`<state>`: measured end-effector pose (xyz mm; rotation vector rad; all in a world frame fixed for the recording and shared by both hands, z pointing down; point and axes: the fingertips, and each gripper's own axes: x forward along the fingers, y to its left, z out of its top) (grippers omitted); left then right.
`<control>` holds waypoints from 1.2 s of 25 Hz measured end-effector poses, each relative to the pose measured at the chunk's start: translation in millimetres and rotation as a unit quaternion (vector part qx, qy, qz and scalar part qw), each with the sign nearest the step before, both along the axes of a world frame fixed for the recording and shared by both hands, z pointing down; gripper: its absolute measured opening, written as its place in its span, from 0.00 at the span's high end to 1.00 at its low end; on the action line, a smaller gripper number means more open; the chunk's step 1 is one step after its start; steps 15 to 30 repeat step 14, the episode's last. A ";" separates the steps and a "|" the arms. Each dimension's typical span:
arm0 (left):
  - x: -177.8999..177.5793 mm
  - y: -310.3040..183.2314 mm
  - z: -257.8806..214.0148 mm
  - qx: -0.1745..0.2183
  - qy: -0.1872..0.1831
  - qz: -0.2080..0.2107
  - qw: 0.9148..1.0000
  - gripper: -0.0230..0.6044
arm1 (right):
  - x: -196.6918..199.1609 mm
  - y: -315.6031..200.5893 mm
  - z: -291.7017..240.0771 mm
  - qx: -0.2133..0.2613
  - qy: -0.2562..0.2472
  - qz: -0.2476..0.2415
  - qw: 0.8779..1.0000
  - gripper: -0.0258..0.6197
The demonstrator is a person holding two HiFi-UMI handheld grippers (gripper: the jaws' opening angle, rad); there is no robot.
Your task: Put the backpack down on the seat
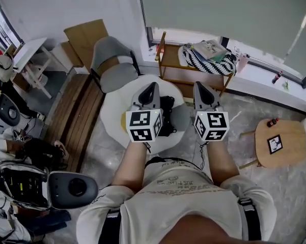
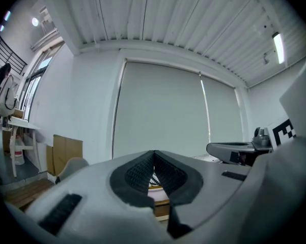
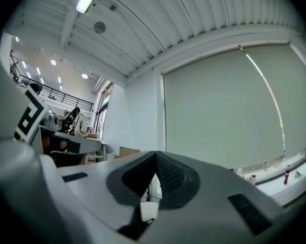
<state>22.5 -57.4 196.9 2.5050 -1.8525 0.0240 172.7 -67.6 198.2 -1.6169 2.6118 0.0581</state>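
In the head view a black backpack [image 1: 167, 117] lies on a round white seat [image 1: 117, 117], partly hidden between my two grippers. My left gripper [image 1: 152, 88] is held above the bag's left side, its jaws shut and empty. Just right of the bag, my right gripper [image 1: 198, 86] is also shut with nothing in it. Both gripper views look upward at a wall and a drawn grey blind. There the left gripper [image 2: 154, 154] and the right gripper [image 3: 156, 157] show their dark pads pressed together, and the backpack is out of sight.
A grey chair [image 1: 112, 67] stands behind the seat at the left. A wooden shelf [image 1: 165, 60] with a striped cloth [image 1: 203, 61] is at the back. A wooden stool [image 1: 282, 144] is on the right. Seated people and gear [image 1: 20, 182] crowd the left edge.
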 end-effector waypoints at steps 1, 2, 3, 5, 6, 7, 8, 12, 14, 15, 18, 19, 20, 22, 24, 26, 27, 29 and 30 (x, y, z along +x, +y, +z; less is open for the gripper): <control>-0.4 0.3 1.8 -0.002 0.004 0.000 1.000 0.93 | -2.0 0.9 2.1 -0.003 0.000 -0.003 1.000 0.92; -1.5 0.3 3.1 -0.003 0.010 0.000 1.000 0.93 | -4.2 1.6 4.2 -0.006 0.000 -0.005 1.000 0.92; -2.7 0.1 4.2 -0.004 0.017 0.001 1.000 0.93 | -6.0 2.1 6.1 -0.008 0.001 -0.007 1.000 0.92; -3.6 -0.5 6.9 -0.005 0.025 0.001 1.000 0.93 | -6.3 2.6 8.8 -0.010 -0.001 -0.008 1.000 0.92; -2.7 -0.3 8.5 -0.005 0.025 0.000 1.000 0.93 | -5.1 3.1 9.8 -0.010 -0.002 -0.008 1.000 0.92; -1.3 0.7 9.9 -0.005 0.023 0.000 1.000 0.93 | -3.8 4.2 10.5 -0.010 -0.004 -0.009 1.000 0.92; 0.1 1.7 10.9 -0.005 0.021 0.001 1.000 0.93 | -3.1 5.2 10.7 -0.009 -0.006 -0.010 1.000 0.92; 0.3 -2.3 11.9 -0.006 0.019 0.001 1.000 0.93 | -6.7 3.0 9.1 -0.004 -0.012 -0.018 1.000 0.92; -2.1 -6.0 12.2 -0.007 0.019 -0.001 1.000 0.93 | -10.9 0.3 8.8 -0.001 -0.013 -0.024 1.000 0.92; -2.1 -6.0 12.2 -0.007 0.019 -0.001 1.000 0.93 | -10.9 0.3 8.8 -0.001 -0.013 -0.024 1.000 0.92; -2.1 -6.0 12.2 -0.007 0.019 -0.001 1.000 0.93 | -10.9 0.3 8.8 -0.001 -0.013 -0.024 1.000 0.92; -2.1 -6.0 12.2 -0.007 0.019 -0.001 1.000 0.93 | -10.9 0.3 8.8 -0.001 -0.013 -0.024 1.000 0.92; -2.1 -6.0 12.2 -0.007 0.019 -0.001 1.000 0.93 | -10.9 0.3 8.8 -0.001 -0.013 -0.024 1.000 0.92; -2.1 -6.0 12.2 -0.007 0.019 -0.001 1.000 0.93 | -10.9 0.3 8.8 -0.001 -0.013 -0.024 1.000 0.92; -2.1 -6.0 12.2 -0.007 0.019 -0.001 1.000 0.93 | -10.9 0.3 8.8 -0.001 -0.013 -0.024 1.000 0.92; -2.1 -6.0 12.2 -0.007 0.019 -0.001 1.000 0.93 | -10.9 0.3 8.8 -0.001 -0.013 -0.024 1.000 0.92; -2.1 -6.0 12.2 -0.007 0.019 -0.001 1.000 0.93 | -10.9 0.3 8.8 -0.001 -0.013 -0.024 1.000 0.92; -2.1 -6.0 12.2 -0.007 0.019 -0.001 1.000 0.93 | -10.9 0.3 8.8 -0.001 -0.013 -0.024 1.000 0.92; -2.1 -6.0 12.2 -0.007 0.019 -0.001 1.000 0.93 | -10.9 0.3 8.8 -0.001 -0.013 -0.024 1.000 0.92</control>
